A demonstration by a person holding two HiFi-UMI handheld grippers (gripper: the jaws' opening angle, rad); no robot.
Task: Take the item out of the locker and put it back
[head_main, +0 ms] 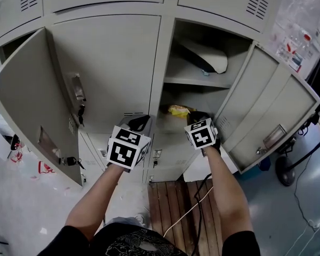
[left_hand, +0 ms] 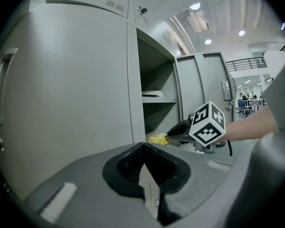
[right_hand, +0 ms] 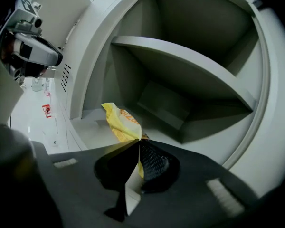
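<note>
right gripper (right_hand: 139,139) clamped on yellow packet (right_hand: 119,121)

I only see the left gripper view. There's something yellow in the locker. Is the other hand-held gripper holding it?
Observer: Yes. The right hand-held gripper is shut on a corner of the yellow packet.
Operator: Is it out yet?
Observer: No, the packet is inside the locker's lower compartment, under the shelf.
Operator: What's on the floor below?
Observer: A wooden slatted platform with a cable lying across it.
</note>
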